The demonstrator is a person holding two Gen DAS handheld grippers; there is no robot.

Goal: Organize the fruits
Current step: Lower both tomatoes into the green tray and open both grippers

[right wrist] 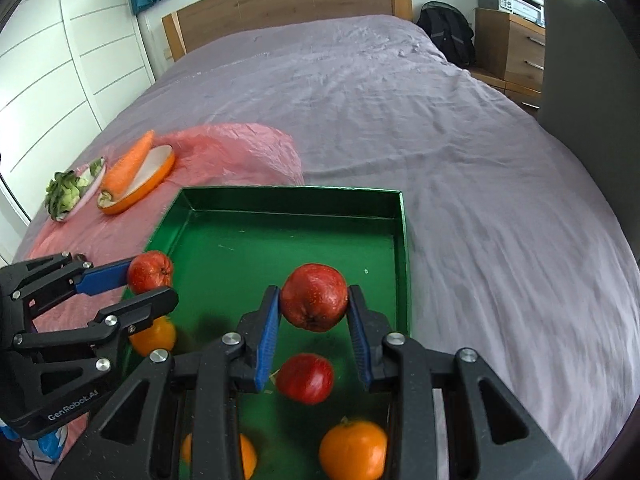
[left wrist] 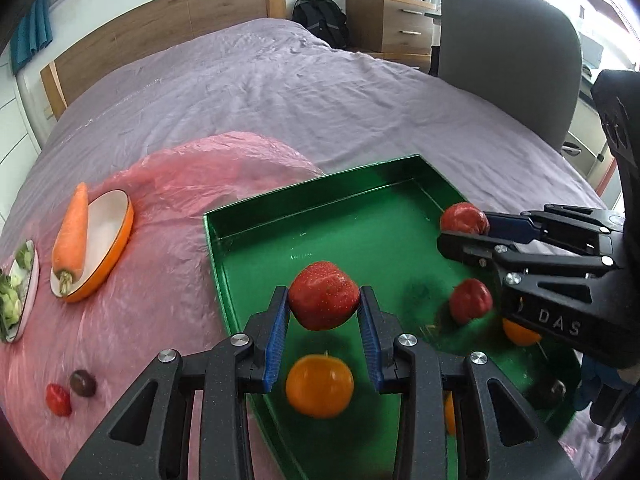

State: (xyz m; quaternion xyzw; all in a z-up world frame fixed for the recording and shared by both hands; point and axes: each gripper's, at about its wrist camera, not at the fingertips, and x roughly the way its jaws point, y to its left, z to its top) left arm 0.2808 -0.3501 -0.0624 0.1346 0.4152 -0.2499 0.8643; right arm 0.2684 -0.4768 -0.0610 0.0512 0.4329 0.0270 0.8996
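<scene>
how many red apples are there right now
3: one in the left gripper above the tray, one in the right gripper, and one lying on the tray floor. Others may hide behind the grippers.

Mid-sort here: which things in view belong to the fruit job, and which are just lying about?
Job: red apple in left gripper; red apple in right gripper; green tray; oranges.
Lying about: carrot, orange dish, greens, chair.

A bed (right wrist: pixel 400 112) under a mauve cover carries everything; a pink plastic sheet (left wrist: pixel 168 264) lies on it; the green tray (right wrist: pixel 280 216) seemingly overlaps that sheet's edge.
</scene>
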